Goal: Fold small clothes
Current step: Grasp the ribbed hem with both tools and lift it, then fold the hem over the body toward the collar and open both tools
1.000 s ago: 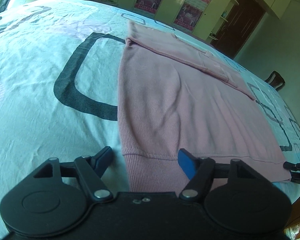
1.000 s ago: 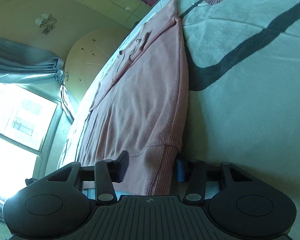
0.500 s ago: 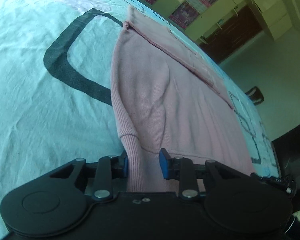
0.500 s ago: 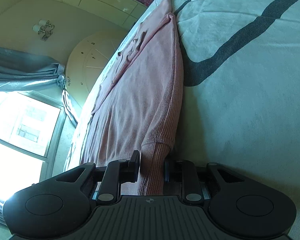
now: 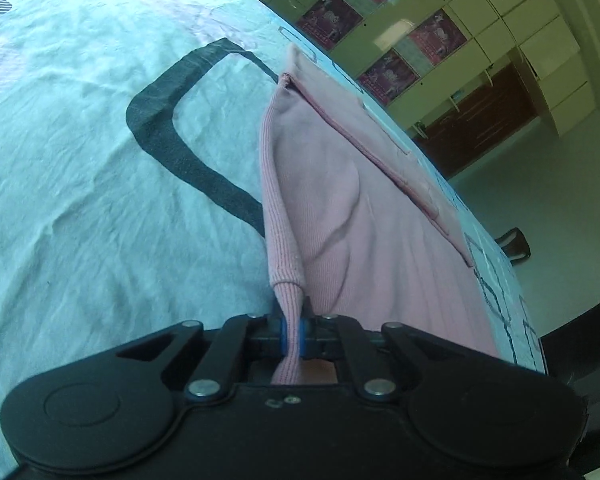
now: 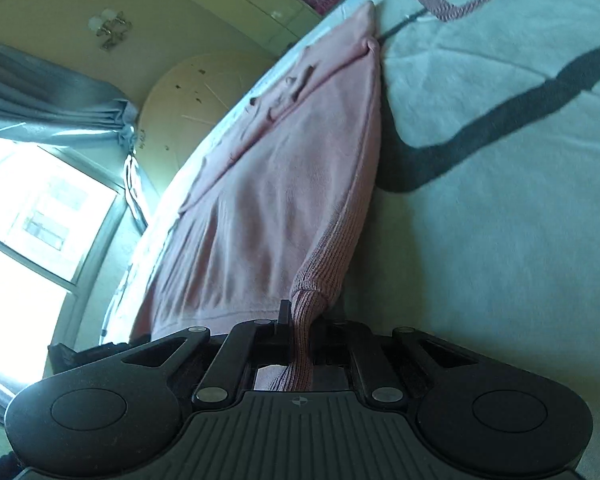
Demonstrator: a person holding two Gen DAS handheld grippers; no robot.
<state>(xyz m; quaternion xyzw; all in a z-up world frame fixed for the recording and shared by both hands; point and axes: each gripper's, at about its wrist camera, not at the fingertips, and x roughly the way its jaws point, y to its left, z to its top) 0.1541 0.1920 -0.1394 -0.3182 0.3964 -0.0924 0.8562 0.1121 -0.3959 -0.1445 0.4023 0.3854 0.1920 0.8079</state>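
Note:
A pink ribbed sweater (image 5: 364, 216) lies spread on the bed, its sleeves folded across the far end. My left gripper (image 5: 293, 338) is shut on the left corner of its ribbed hem, which rises bunched out of the jaws. The sweater also shows in the right wrist view (image 6: 276, 200). My right gripper (image 6: 300, 332) is shut on the right corner of the hem, pinched into a narrow fold. Both corners are lifted slightly off the bed.
The bed sheet (image 5: 80, 184) is pale blue-white with thick dark rounded outlines (image 5: 168, 148). Cupboards with posters (image 5: 400, 28) and a dark door stand beyond the bed. A window with grey curtains (image 6: 40, 216) is at the left of the right wrist view.
Both grippers went from open around the hem corners to shut on them. The hem corners have bunched up and lifted off the sheet.

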